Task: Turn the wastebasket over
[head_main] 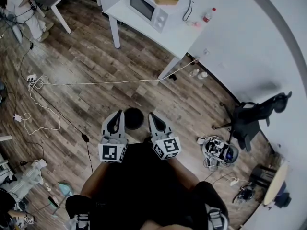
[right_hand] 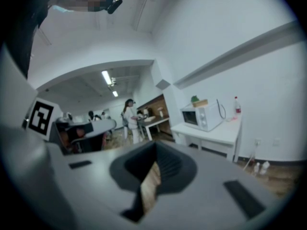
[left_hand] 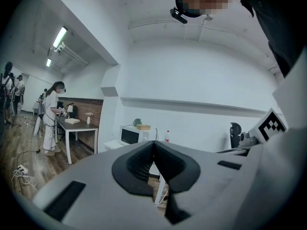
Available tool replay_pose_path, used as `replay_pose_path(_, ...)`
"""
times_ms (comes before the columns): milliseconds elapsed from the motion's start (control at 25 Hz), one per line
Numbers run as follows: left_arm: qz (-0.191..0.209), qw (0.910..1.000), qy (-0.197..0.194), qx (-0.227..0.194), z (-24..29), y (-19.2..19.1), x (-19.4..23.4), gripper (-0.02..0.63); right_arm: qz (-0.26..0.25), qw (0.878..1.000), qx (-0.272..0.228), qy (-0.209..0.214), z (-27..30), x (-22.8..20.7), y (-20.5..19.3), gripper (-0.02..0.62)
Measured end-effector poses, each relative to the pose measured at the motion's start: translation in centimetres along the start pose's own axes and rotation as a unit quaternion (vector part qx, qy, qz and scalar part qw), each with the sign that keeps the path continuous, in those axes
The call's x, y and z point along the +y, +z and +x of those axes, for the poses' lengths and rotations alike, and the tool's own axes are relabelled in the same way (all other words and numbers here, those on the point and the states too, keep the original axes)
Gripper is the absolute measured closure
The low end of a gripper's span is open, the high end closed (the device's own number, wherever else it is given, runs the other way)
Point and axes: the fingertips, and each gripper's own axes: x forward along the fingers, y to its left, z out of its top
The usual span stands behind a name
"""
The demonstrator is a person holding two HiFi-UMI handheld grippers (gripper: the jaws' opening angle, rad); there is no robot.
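Observation:
In the head view a round black wastebasket [head_main: 134, 118] stands on the wood floor, seen from above, just ahead of the person. My left gripper [head_main: 116, 115] is held to its left and my right gripper [head_main: 154, 115] to its right, both well above the floor and level with each other. Each gripper is shut with nothing in it. In the left gripper view the left gripper [left_hand: 153, 146] has its dark pads together, and the right gripper view shows the same of the right gripper [right_hand: 154, 147]. Neither gripper view shows the wastebasket.
A white table [head_main: 180, 35] with a microwave [head_main: 148, 6] and a bottle [head_main: 207, 15] stands ahead by the wall. A white cable [head_main: 96, 83] runs across the floor. A black office chair [head_main: 252, 116] and floor clutter [head_main: 218, 151] lie at the right. A person [left_hand: 50, 121] stands at a far table.

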Motion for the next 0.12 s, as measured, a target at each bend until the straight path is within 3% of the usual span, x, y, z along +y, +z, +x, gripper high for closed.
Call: replay_pose_path(120,0.007,1.0000,-0.001,-0.004,-0.04,-0.10,0.06,0.571,-0.002,1.000,0.002,0.003,-0.02,-0.01,-0.17,0.563)
